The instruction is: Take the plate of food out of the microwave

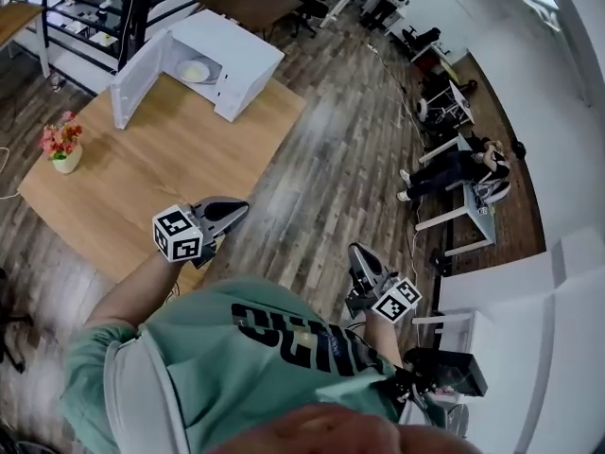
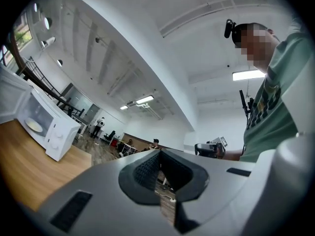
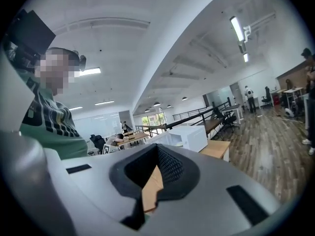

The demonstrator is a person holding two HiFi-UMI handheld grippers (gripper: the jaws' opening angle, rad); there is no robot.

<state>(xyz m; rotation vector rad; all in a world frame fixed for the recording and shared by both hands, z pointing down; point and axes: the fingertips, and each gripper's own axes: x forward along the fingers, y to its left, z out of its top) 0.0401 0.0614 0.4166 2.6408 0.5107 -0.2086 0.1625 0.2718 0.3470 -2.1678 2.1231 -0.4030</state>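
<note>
The white microwave (image 1: 232,60) stands at the far end of the wooden table (image 1: 151,178), its door (image 1: 142,78) swung open to the left. Inside it lies a pale plate of food (image 1: 194,70). My left gripper (image 1: 240,210) hovers over the table's near right corner, far from the microwave, shut and empty. The right gripper (image 1: 356,251) hangs over the floor to the right of the table, jaws together, holding nothing. From the left gripper (image 2: 158,154) I see the microwave (image 2: 47,129) and plate (image 2: 33,126) at the left. Past the right gripper (image 3: 157,146) the microwave (image 3: 189,136) shows small.
A small pot of pink flowers (image 1: 64,149) sits near the table's left edge. A dark railing (image 1: 85,8) runs behind the microwave. Wooden floor (image 1: 350,149) stretches to the right, where people sit at desks (image 1: 463,164). A white cabinet (image 1: 529,310) stands at my right.
</note>
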